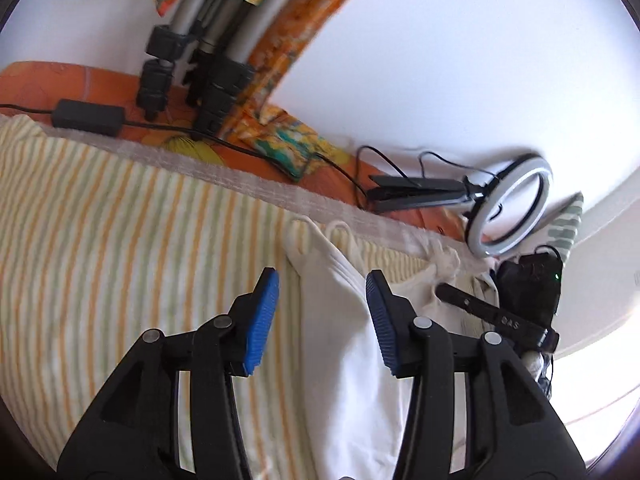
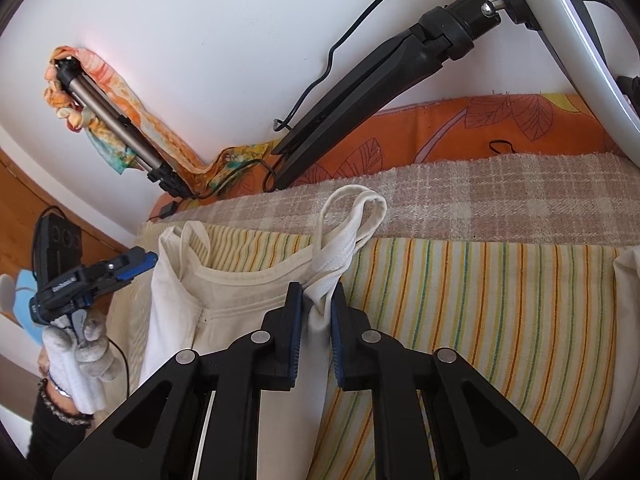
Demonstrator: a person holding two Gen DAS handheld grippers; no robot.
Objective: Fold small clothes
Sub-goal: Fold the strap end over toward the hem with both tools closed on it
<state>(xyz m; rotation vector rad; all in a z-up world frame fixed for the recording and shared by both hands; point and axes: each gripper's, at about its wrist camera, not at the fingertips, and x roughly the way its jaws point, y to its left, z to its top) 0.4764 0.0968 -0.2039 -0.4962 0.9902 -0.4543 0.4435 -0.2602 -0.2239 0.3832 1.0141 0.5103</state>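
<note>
A small cream tank top (image 2: 240, 304) lies on a yellow-striped cloth (image 2: 480, 300). My right gripper (image 2: 316, 296) is shut on the top's right shoulder strap (image 2: 348, 236), which bunches up past the fingertips. The top also shows in the left wrist view (image 1: 352, 344). My left gripper (image 1: 322, 280) is open, its blue pads (image 1: 264, 316) on either side of the top's left edge and a little above it, holding nothing. The left gripper also shows in the right wrist view (image 2: 136, 266), held by a gloved hand at the far left.
A plaid blanket (image 2: 500, 188) and an orange leaf-print sheet (image 2: 460, 128) lie behind the cloth against a white wall. A ring light (image 1: 508, 208) on a black stand (image 2: 360, 88), a tripod (image 1: 200, 64) draped with a patterned scarf, a power adapter (image 1: 88, 116) and cables sit along the back.
</note>
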